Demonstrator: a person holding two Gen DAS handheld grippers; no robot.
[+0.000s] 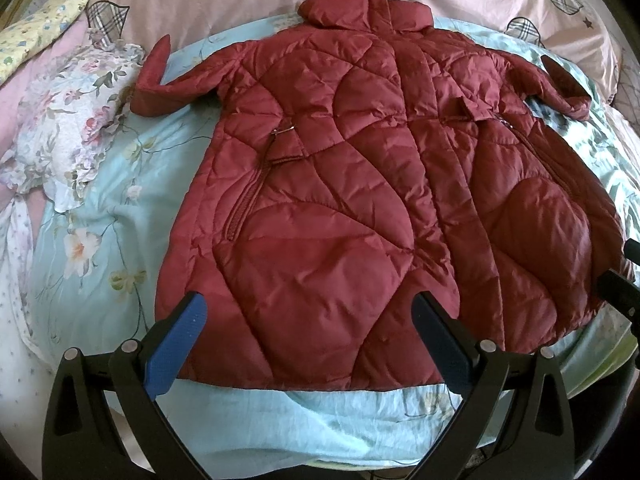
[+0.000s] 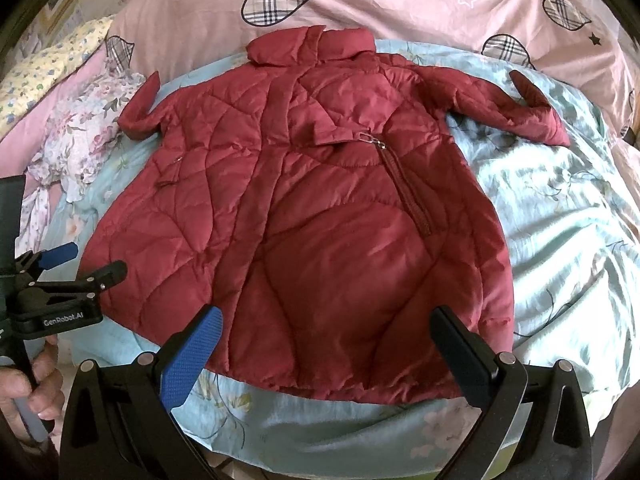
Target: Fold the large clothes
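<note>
Left of the coat [image 1: 360, 184] lies a crumpled floral cloth [image 1: 76, 120]. Your left gripper [image 1: 308, 336] hangs over the coat's hem, jaws wide apart, empty. The coat lies spread flat, front up, on the pale blue sheet [image 2: 560, 208], collar away from you. Your right gripper [image 2: 324, 344] hovers over the hem too, jaws apart, gripping nothing.

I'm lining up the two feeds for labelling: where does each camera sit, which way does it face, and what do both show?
Left wrist: sits on the left gripper, angled down over the red quilted coat's hem; its own open fingers show, with the right gripper at the edge.
Right wrist: sits on the right gripper, angled down likewise; its open fingers, the left gripper and a hand show.
Shared: the coat, the light blue floral sheet and the pink heart-print cover.
</note>
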